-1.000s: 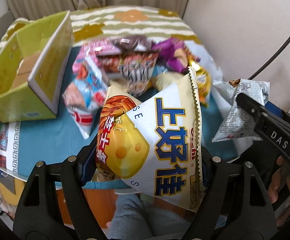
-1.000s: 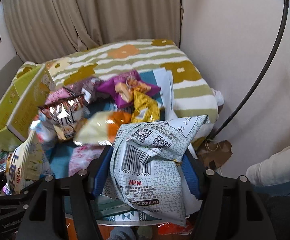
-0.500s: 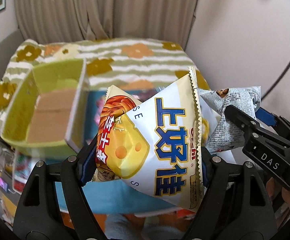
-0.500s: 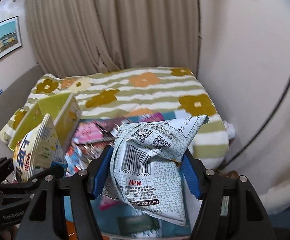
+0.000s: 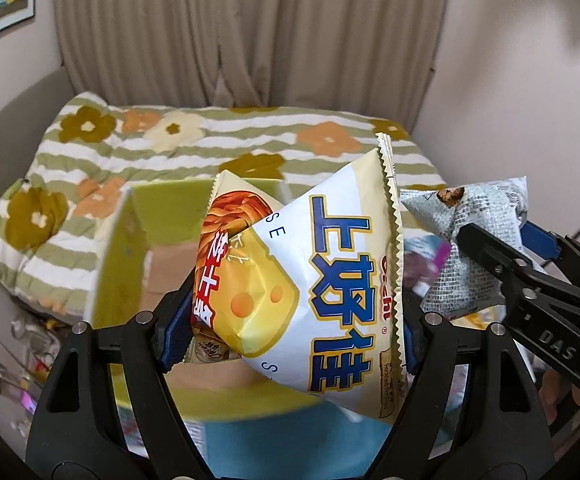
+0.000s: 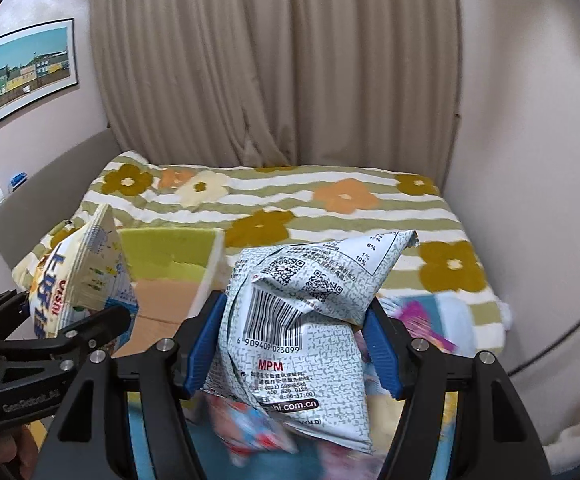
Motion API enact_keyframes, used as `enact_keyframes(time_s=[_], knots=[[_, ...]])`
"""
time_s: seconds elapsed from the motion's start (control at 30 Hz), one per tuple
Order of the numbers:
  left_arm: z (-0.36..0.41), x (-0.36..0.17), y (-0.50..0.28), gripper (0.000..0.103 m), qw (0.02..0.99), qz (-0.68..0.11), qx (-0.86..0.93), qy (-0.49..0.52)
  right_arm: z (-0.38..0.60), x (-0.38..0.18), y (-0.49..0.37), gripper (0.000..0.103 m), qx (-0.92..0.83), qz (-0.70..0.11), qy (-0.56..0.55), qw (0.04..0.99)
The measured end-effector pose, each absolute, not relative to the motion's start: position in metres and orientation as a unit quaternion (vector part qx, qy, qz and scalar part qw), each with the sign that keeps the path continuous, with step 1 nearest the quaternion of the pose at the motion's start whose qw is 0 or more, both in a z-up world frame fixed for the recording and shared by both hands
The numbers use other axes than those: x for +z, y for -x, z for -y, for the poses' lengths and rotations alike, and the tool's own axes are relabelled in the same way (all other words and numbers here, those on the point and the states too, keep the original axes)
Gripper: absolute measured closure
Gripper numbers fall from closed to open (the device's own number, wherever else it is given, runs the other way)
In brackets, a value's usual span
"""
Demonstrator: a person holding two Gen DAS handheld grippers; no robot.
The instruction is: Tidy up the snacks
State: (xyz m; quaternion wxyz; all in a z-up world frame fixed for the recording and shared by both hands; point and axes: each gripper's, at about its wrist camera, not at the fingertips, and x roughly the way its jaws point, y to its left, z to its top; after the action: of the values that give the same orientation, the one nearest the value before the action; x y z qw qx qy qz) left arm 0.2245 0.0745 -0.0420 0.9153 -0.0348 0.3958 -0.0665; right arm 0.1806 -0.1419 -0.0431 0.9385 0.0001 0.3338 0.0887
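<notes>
Above green box [image 5: 129, 248], both tongs (tilted down)

Side-by-side wrist views, bedward

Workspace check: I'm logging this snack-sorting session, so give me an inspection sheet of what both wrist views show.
Surface: teal cloth over a table, partly blurred.
Job's things: yellow cheese snack bag and grey printed snack bag, both lifted; open green box behind them.
Clutter: loose snack packs, blurred.
Grippers: left tongs shut on the yellow cheese snack bag; right tongs shut on the grey printed snack bag.
Cables: black cable along the right wall.
Surroundings: flowered striped blanket, beige curtain, framed picture.
</notes>
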Motion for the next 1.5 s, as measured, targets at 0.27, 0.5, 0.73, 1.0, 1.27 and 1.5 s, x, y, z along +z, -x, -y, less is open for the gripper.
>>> enact_keyframes(time_s=[0.27, 0.5, 0.73, 1.0, 1.27, 1.5], knots=[[-0.152, -0.085, -0.303, 0.027, 0.894, -0.444, -0.055, 0.013, 0.06, -0.063, -0.245, 0.041, 0.096, -0.366, -0.017, 0.926], [-0.175, -0.134, -0.352, 0.024, 0.875, -0.48, -0.061, -0.005, 0.025, -0.09, -0.284, 0.041, 0.079, -0.396, -0.02, 0.914], [-0.182, -0.154, -0.373, 0.0, 0.87, -0.492, -0.042, -0.022, 0.017, -0.097, -0.301, 0.041, 0.082, -0.404, -0.015, 0.911], [-0.205, -0.155, -0.346, 0.0, 0.861, -0.507, -0.025, 0.013, 0.016, -0.11, -0.319, 0.041, 0.107, -0.42, -0.01, 0.901], [-0.215, -0.152, -0.335, 0.0, 0.861, -0.507, -0.008, 0.035, -0.006, -0.116, -0.349, 0.04, 0.168, -0.428, -0.002, 0.888], [-0.222, -0.152, -0.33, 0.0, 0.861, -0.508, 0.017, 0.022, -0.029, -0.138, -0.371, 0.031, 0.221, -0.454, -0.021, 0.863]])
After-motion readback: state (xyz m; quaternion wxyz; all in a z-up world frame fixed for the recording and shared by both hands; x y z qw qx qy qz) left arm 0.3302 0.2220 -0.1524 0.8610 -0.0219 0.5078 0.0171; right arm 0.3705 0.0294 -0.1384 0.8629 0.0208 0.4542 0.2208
